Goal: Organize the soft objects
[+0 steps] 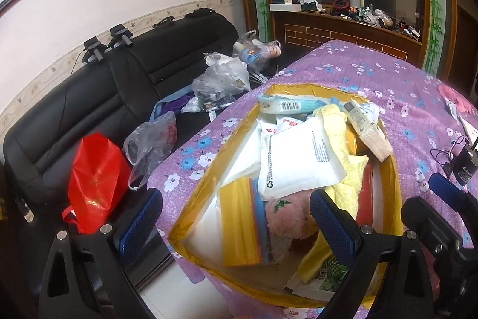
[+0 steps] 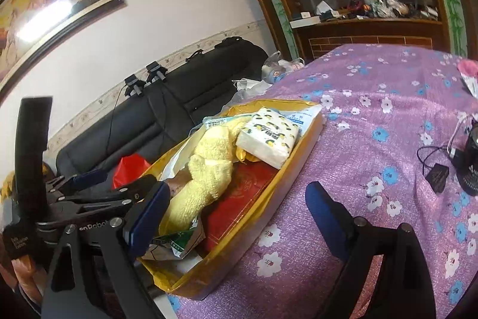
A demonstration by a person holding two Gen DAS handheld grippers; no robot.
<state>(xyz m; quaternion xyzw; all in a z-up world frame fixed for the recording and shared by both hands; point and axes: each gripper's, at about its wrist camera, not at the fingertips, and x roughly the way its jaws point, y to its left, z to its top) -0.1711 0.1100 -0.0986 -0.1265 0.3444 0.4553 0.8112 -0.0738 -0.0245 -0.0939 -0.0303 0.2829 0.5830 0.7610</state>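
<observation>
A yellow-lined box sits on the purple flowered tablecloth, also in the right wrist view. It holds a yellow towel, a tissue pack, a white pouch, a pink plush, a yellow-blue bag and a green packet. My left gripper is open and empty, hovering over the box's near end. My right gripper is open and empty above the box's right rim; the left gripper shows at its left.
A black sofa stands left of the table with a red bag and several plastic bags. A black cylinder with a cable and a pink item lie on the cloth at right. A cluttered wooden shelf is behind.
</observation>
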